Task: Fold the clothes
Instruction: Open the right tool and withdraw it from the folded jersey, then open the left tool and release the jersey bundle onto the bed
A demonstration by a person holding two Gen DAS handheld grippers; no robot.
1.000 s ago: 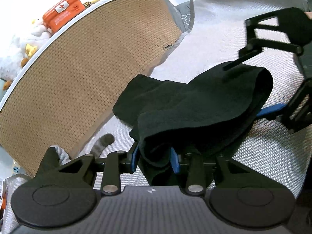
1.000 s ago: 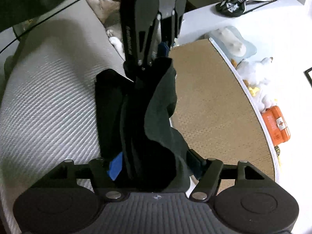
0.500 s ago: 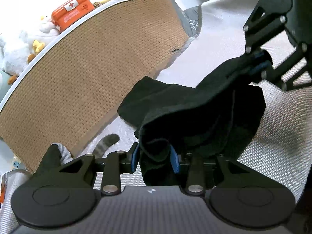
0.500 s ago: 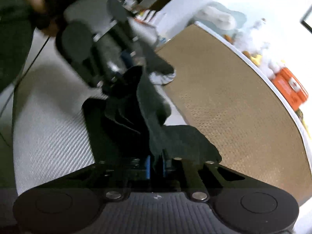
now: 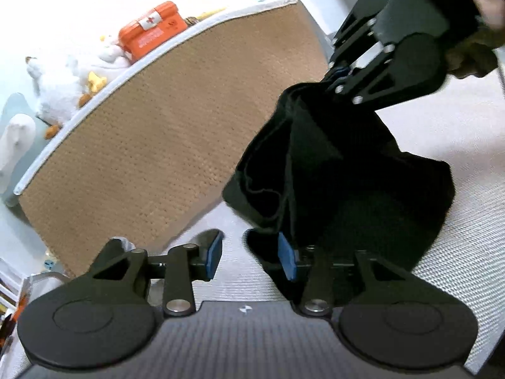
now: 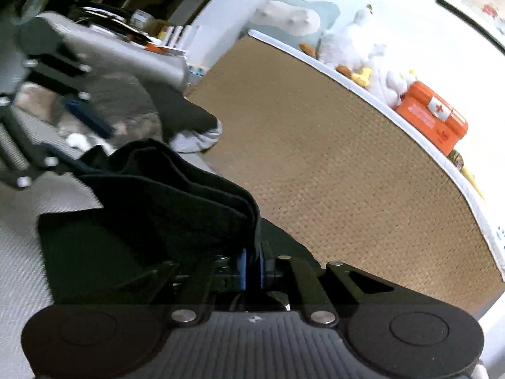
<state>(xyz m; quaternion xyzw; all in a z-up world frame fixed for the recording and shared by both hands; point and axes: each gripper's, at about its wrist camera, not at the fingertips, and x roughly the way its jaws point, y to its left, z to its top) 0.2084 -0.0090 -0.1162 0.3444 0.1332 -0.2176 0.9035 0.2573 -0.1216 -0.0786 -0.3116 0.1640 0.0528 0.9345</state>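
A black garment point(image 5: 347, 189) lies bunched in folds on the white textured bed cover point(image 5: 457, 120). My left gripper point(image 5: 249, 257) stands open at its near edge; the cloth drapes against the right blue pad point(image 5: 287, 260) but nothing sits between the pads. In the left wrist view, my right gripper point(image 5: 339, 74) holds the garment's far corner pinched and lifted. The right wrist view shows the right gripper point(image 6: 251, 268) shut on the black garment point(image 6: 157, 208), with the left gripper point(image 6: 75, 139) blurred at the left.
A tan woven panel point(image 5: 157, 145) with a white rim runs along the bed's left side. Behind it sit an orange first-aid box point(image 5: 151, 28) and white plush toys point(image 5: 63, 75). Grey clothing point(image 6: 195, 135) lies past the garment. A person's hand point(image 5: 486, 3) grips the right tool.
My left gripper has opened and let go of the black garment. The right gripper, still shut on the cloth, has lifted its corner up and away from the left gripper.
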